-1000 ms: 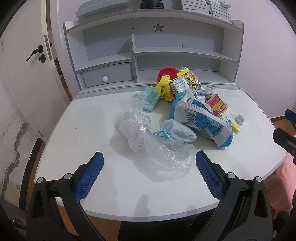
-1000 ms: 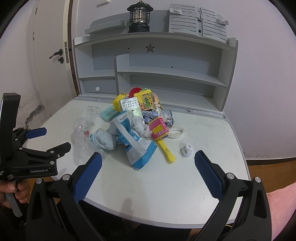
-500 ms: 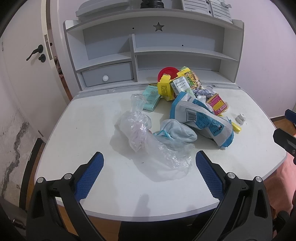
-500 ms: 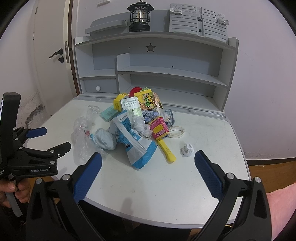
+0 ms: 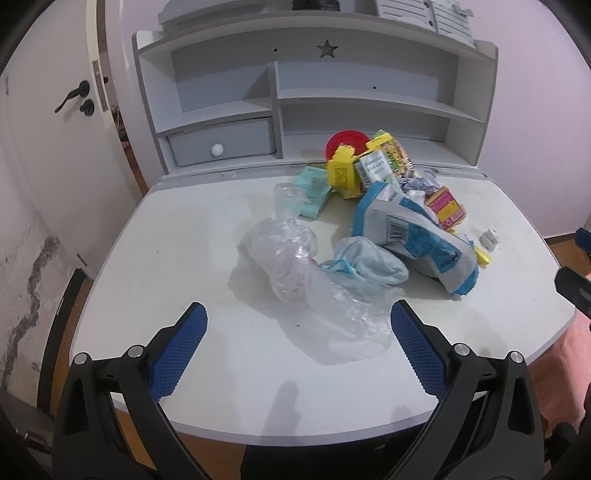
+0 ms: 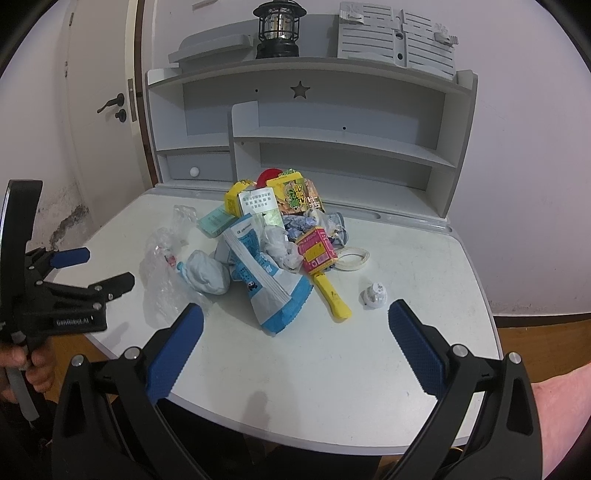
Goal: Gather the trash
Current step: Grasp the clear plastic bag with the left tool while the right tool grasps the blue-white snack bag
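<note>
A pile of trash lies on the white desk (image 5: 184,258): a clear plastic bag (image 5: 295,266), a light blue crumpled mask (image 5: 365,264), a blue-and-white pouch (image 5: 413,236), a pink-yellow box (image 5: 445,208), yellow cartons (image 5: 343,173) and a teal packet (image 5: 312,192). My left gripper (image 5: 297,347) is open and empty, just in front of the plastic bag. My right gripper (image 6: 295,343) is open and empty, in front of the pouch (image 6: 269,280). A yellow stick (image 6: 332,295) and a small white cap (image 6: 375,295) lie beside the pile.
A grey shelf unit (image 6: 332,140) with a small drawer (image 5: 221,144) stands at the desk's back. A lantern (image 6: 279,29) sits on top. A white tape ring (image 6: 352,258) lies right of the pile. A door (image 5: 55,129) is at the left.
Both grippers have hardly moved; the views have shifted very slightly. Nothing was taken hold of.
</note>
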Tool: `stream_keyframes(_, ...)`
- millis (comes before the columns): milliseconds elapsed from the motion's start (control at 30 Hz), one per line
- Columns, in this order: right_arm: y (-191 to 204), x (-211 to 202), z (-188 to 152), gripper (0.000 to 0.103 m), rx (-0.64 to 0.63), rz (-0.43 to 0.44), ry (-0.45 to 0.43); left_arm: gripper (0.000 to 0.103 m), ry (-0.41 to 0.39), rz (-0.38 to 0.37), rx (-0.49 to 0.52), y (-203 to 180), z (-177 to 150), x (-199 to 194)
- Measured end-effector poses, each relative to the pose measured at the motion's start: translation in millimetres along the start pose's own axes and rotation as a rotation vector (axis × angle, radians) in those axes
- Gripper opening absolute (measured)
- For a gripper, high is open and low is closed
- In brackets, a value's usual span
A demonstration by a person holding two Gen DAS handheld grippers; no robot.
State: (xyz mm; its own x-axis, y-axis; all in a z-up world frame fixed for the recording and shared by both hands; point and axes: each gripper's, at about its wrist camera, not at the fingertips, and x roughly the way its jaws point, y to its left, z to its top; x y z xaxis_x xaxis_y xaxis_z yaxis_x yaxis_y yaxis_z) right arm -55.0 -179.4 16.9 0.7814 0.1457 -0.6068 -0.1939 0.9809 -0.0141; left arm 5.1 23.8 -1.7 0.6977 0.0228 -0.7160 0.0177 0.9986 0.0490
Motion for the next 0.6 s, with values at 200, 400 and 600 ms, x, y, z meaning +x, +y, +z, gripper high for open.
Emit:
stream_keyframes(200, -6.7, 10.1, -5.8, 0.097, 0.002, 0.015, 0.03, 0.097, 0.039, -0.023, 0.005, 11.7, 5.5, 21.1)
stream_keyframes(400, -7.7, 24.2, -10.1, 0.097, -0.013, 0.05, 0.061, 0.097, 0.045, -0.037, -0.007, 31.4, 33.6, 49.9)
stream_keyframes(600, -3.0, 38.3, -11.8, 0.097, -0.05, 0.063, 0.08, 0.096, 0.138, -0.104, -0.045, 38.4, 52.6, 99.2)
